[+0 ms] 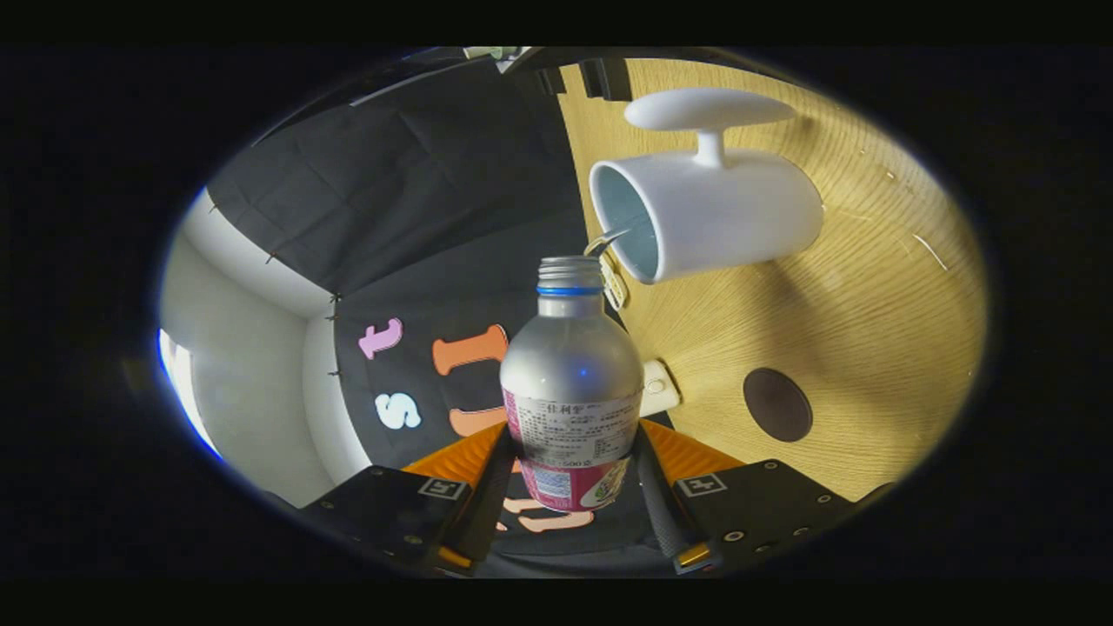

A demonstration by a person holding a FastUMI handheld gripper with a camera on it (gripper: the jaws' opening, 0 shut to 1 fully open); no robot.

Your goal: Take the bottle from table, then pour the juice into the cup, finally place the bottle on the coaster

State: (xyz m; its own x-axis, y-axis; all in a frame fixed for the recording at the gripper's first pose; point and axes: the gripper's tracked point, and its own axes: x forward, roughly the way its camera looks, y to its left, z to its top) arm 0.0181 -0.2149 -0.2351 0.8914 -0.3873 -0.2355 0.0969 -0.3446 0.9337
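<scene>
A pale wood-grain table (835,287) fills the far side of the scene, with the booth's black cloth wall (435,217) and a white room wall (235,339) beside it. The whole view is rolled sideways, so the tabletop stands like a wall beyond the fingers.

The gripper (569,496) is closed on the bottle (569,382): both fingers (487,504) press on its lower body, one on each side, at the level of the label. The bottle is silver metal with a threaded open mouth, a blue ring under the neck, and a pink and white label printed with small writing too fine to read.

Just beyond the bottle's mouth is the white cup (722,217), its opening facing the bottle and its pale blue inside showing. A thin stream of liquid (606,241) runs from the bottle's mouth across to the cup's rim. The cup's handle (709,113) points away from the coaster.

The round dark brown coaster (776,404) lies on the table, well apart from the cup and bare.
</scene>
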